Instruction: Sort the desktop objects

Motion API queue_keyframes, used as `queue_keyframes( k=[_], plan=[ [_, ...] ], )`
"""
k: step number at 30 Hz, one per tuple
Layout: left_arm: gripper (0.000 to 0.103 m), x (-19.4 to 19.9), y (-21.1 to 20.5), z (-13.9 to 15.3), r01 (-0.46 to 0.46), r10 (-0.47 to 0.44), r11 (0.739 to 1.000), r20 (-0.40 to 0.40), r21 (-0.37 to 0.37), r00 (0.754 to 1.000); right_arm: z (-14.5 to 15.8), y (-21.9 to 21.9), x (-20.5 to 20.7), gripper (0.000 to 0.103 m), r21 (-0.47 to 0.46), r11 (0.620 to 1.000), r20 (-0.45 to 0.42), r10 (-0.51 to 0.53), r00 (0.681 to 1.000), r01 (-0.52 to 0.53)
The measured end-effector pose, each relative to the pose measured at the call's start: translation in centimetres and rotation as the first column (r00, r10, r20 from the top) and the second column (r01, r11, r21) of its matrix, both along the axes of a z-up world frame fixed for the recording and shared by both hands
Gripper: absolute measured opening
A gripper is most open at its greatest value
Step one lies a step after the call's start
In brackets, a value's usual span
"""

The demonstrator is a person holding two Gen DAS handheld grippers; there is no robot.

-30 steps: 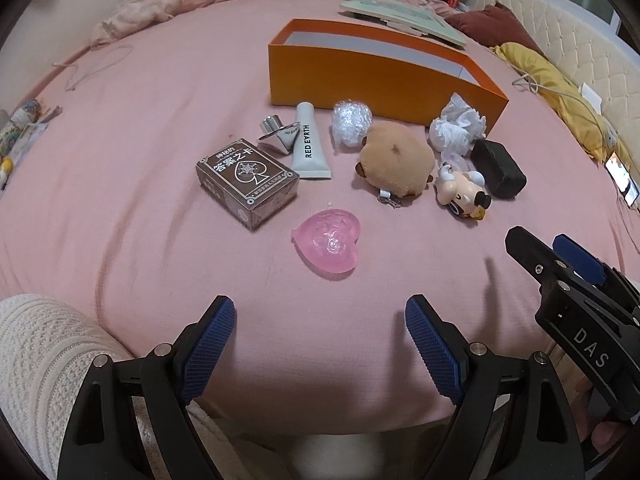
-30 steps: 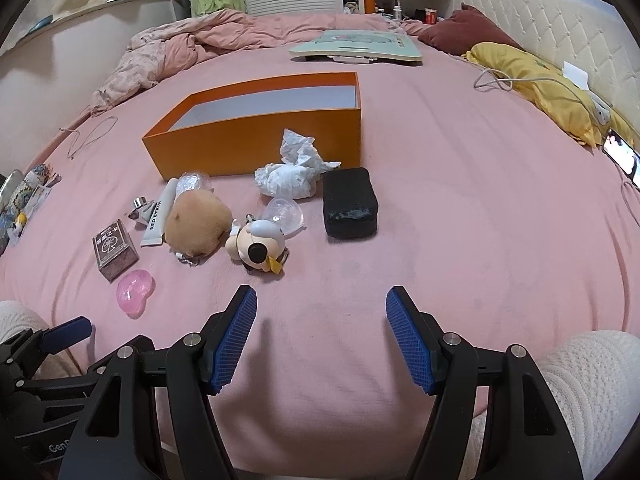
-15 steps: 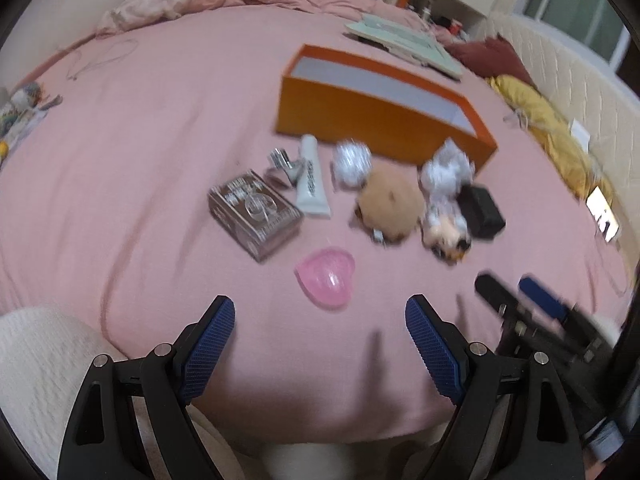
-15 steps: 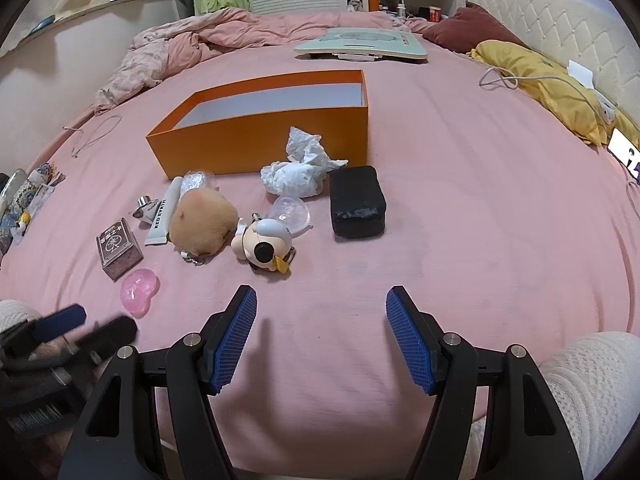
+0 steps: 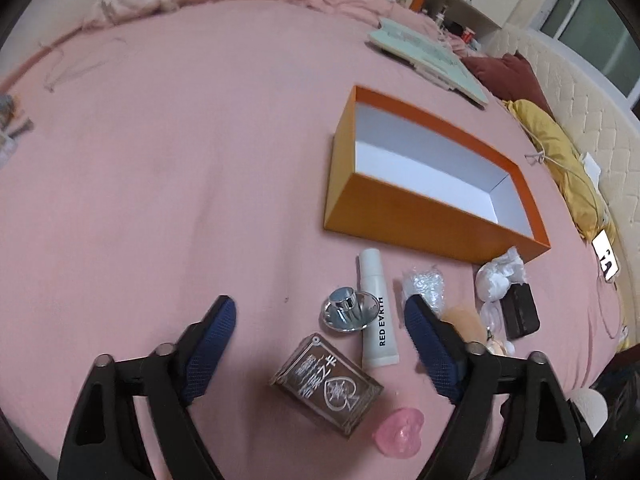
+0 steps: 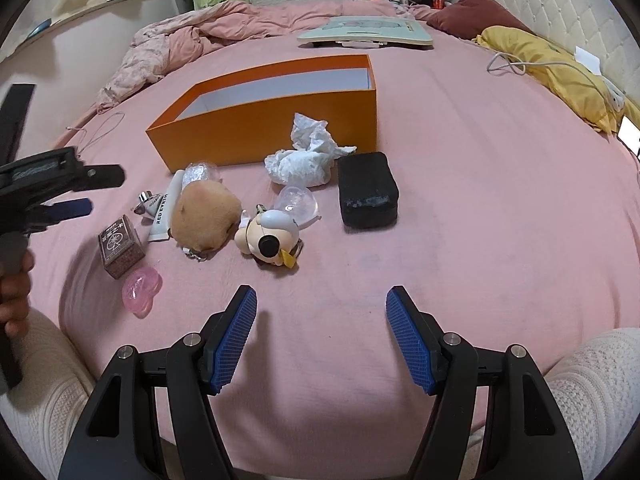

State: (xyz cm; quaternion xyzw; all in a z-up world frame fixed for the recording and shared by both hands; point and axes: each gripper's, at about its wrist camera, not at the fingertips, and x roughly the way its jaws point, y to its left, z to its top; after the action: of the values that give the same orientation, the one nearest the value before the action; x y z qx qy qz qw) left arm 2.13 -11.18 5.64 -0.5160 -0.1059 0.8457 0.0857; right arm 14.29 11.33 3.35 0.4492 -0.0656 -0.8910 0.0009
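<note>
Left gripper (image 5: 320, 334) just swung over the card box (image 5: 326, 388) and silver cap (image 5: 346, 310), jaws closing partway but empty, right gripper (image 6: 322, 330) open and idle, so looks like first pick for the empty orange box (image 5: 420, 216).

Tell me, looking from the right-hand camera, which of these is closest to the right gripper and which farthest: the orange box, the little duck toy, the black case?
Measured from the right gripper:
1. Duck toy, just ahead of the fingers, slightly left.
2. Black case, farther back, slightly right.
3. Orange box, behind both, farthest up the bed.
</note>
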Motion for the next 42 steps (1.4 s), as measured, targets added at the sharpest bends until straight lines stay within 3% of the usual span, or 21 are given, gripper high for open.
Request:
queue_keyframes(
  k=[2, 7, 9, 13, 18, 22, 25, 32, 35, 37, 38, 39, 42],
  plan=[
    [0.045, -0.3, 0.9, -0.7, 0.037, -0.037, 0.999, 0.026, -0.005, 0.999, 0.0, 0.2, 0.0, 0.068, -0.008, 1.0, 0.0, -0.006, 1.0, 0.006],
    [0.045, -1.0, 2.3, -2.2, 0.096, -0.096, 0.995, 0.074, 0.003, 0.993, -0.5, 0.4, -0.4, 0.068, -0.036, 0.999, 0.025, -0.011, 1.0, 0.012],
    [0.035, -1.2, 2.3, -2.5, 0.093, -0.094, 0.996, 0.083, 0.017, 0.992, -0.6, 0.4, -0.4, 0.068, -0.035, 0.999, 0.029, -0.011, 1.0, 0.013],
    [0.034, -1.2, 1.9, -2.0, 0.068, -0.07, 0.996, 0.054, 0.053, 0.996, -0.6, 0.2, -0.4, 0.068, -0.027, 1.0, 0.026, -0.005, 1.0, 0.006],
    [0.034, -0.2, 2.2, 0.1, 0.07, -0.067, 0.996, -0.049, 0.06, 0.997, -0.3, 0.7, -0.4, 0.068, -0.048, 0.999, 0.01, -0.019, 1.0, 0.02],
    [0.035, 0.5, 1.5, 1.9, 0.045, -0.029, 0.994, -0.15, 0.104, 0.988, 1.0, 2.4, -0.7, 0.068, -0.103, 0.993, -0.046, -0.066, 0.997, 0.061],
    [0.035, 0.4, 1.7, 2.3, 0.043, -0.024, 0.994, -0.173, 0.105, 0.985, 1.8, 3.9, -2.1, 0.068, -0.114, 0.988, -0.069, -0.111, 0.991, 0.102],
    [0.034, -0.1, 2.3, 2.3, 0.05, -0.032, 0.994, -0.177, 0.1, 0.984, 1.2, 4.2, -7.2, 0.068, -0.053, 0.996, -0.016, -0.079, 0.997, 0.078],
    [0.034, 0.2, 2.4, 2.3, 0.057, -0.038, 0.994, -0.184, 0.097, 0.982, -0.5, 3.5, -9.1, 0.068, 0.046, 0.997, 0.052, -0.067, 0.996, 0.064],
    [0.035, 0.2, 2.5, 2.5, 0.06, -0.04, 0.994, -0.194, 0.096, 0.98, -1.5, 3.3, -9.9, 0.058, 0.107, 0.992, 0.09, -0.074, 0.993, 0.064],
    [0.035, 0.2, 2.6, 2.6, 0.061, -0.04, 0.994, -0.2, 0.095, 0.979, -1.5, 3.5, -9.7, 0.045, 0.107, 0.991, 0.077, -0.083, 0.994, 0.075],
    [0.035, 0.2, 2.6, 2.7, 0.061, -0.04, 0.994, -0.206, 0.096, 0.978, -1.2, 3.9, -9.5, 0.04, 0.089, 0.992, 0.065, -0.091, 0.994, 0.085],
    [0.035, 0.3, 2.7, 3.0, 0.059, -0.034, 0.993, -0.222, 0.106, 0.974, -0.1, 5.7, -8.6, 0.04, -0.073, 0.992, 0.021, -0.098, 0.995, 0.099]
  ],
)
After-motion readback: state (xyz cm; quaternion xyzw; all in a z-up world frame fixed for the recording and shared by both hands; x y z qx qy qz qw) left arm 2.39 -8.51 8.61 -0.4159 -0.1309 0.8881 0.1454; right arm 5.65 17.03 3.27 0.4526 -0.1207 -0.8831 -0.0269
